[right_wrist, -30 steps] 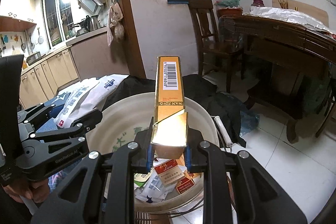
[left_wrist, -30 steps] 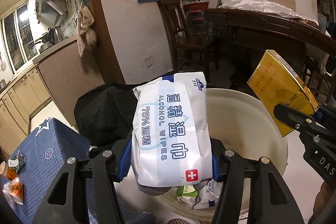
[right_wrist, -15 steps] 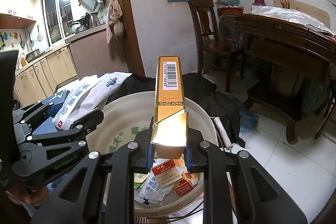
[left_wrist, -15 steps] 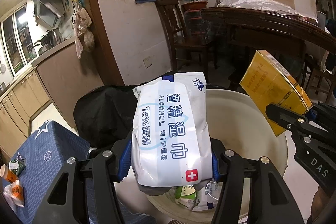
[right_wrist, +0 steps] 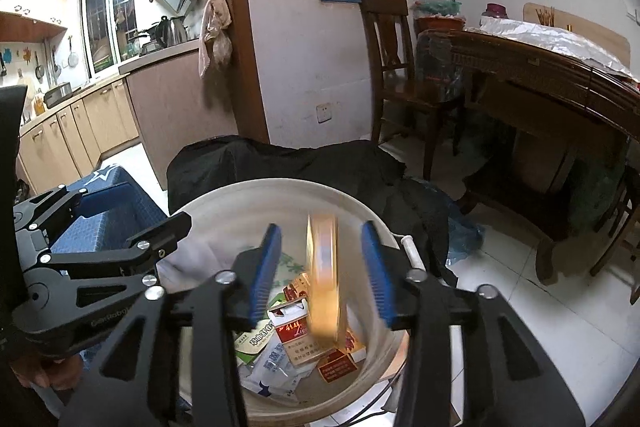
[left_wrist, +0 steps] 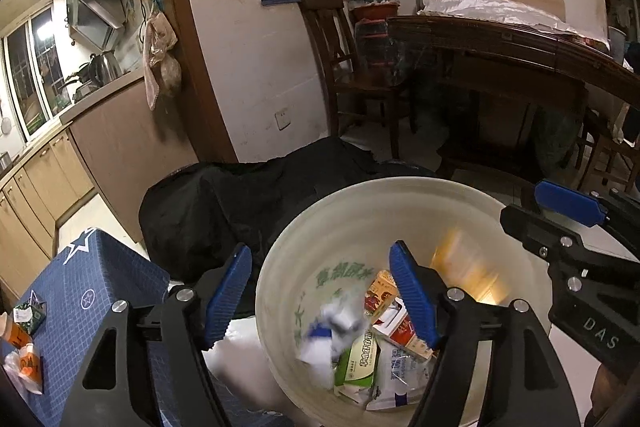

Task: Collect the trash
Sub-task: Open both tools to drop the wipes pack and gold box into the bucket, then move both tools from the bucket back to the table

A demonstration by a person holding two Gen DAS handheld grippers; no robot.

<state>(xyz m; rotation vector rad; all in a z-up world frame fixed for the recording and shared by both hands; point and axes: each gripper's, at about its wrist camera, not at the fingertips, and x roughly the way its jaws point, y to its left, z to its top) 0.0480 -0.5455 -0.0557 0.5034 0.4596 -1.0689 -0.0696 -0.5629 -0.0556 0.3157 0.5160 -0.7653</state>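
Note:
A cream plastic bucket (left_wrist: 400, 195) (right_wrist: 224, 199) on the floor holds several cartons and wrappers. My left gripper (left_wrist: 320, 295) is open and empty above its left rim. The white alcohol wipes pack (left_wrist: 332, 331) is a blur falling inside the bucket. My right gripper (right_wrist: 320, 275) is open above the bucket. The yellow box (right_wrist: 324, 283) is a blur dropping between its blue pads (right_wrist: 264, 271); it also shows in the left wrist view (left_wrist: 460, 263). The right gripper shows in the left wrist view (left_wrist: 568, 211), the left one in the right wrist view (right_wrist: 100, 223).
A black cloth heap (left_wrist: 224, 203) lies behind the bucket. A blue patterned table (left_wrist: 88, 291) with small packets (left_wrist: 24, 331) stands at left. A wooden chair (right_wrist: 396, 67) and a dark wooden table (right_wrist: 540, 83) stand at right, kitchen cabinets (right_wrist: 80, 123) at left.
Both grippers have opened. The wipes pack has left the left gripper and the yellow box has left the right gripper; both are falling into the bucket.

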